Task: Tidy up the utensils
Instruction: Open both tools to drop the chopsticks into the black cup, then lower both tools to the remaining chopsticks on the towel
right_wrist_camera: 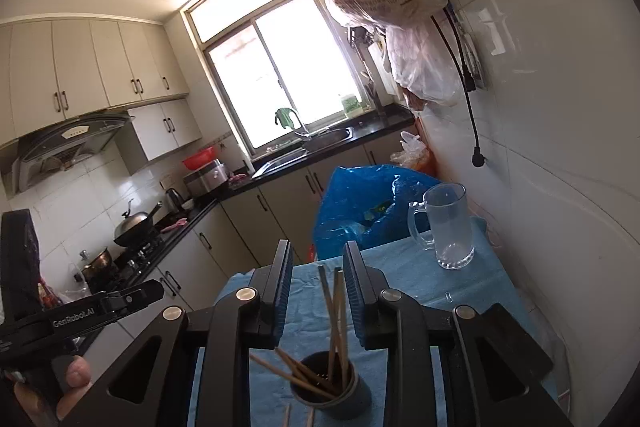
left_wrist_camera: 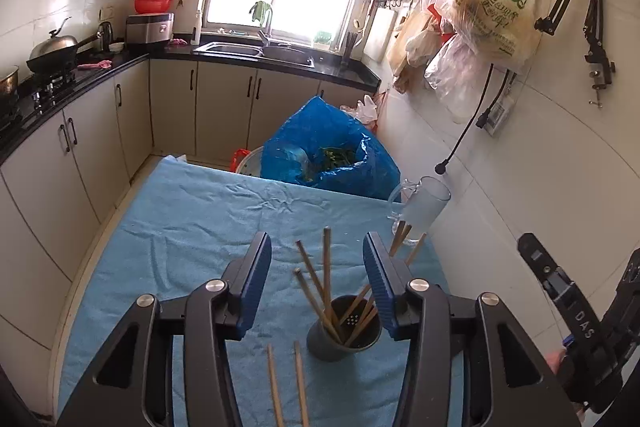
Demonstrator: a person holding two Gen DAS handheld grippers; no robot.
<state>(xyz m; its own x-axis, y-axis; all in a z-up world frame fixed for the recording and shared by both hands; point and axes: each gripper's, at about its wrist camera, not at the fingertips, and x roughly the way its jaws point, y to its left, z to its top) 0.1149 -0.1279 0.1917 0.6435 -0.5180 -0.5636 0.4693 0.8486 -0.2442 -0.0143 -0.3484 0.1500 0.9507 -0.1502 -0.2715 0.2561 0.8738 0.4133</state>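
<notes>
A dark round holder (left_wrist_camera: 332,347) stands on the blue cloth with several wooden chopsticks (left_wrist_camera: 326,267) leaning in it. My left gripper (left_wrist_camera: 316,239) hangs just above it, jaws open, with some sticks rising between the fingers and touching neither pad. Two more sticks lean right, behind the right finger. Two loose chopsticks (left_wrist_camera: 298,379) lie on the cloth in front of the holder. In the right wrist view the holder (right_wrist_camera: 352,399) sits low, and my right gripper (right_wrist_camera: 318,247) is open with upright chopsticks (right_wrist_camera: 334,307) in the gap; the pads do not press on them.
A clear glass mug (left_wrist_camera: 424,211) (right_wrist_camera: 448,227) stands at the table's far right, close to the tiled wall. A blue plastic bag (left_wrist_camera: 320,131) sits beyond the table's far edge. The cloth-covered table (left_wrist_camera: 180,227) borders kitchen cabinets on the left. A hand (right_wrist_camera: 72,379) holds the left gripper.
</notes>
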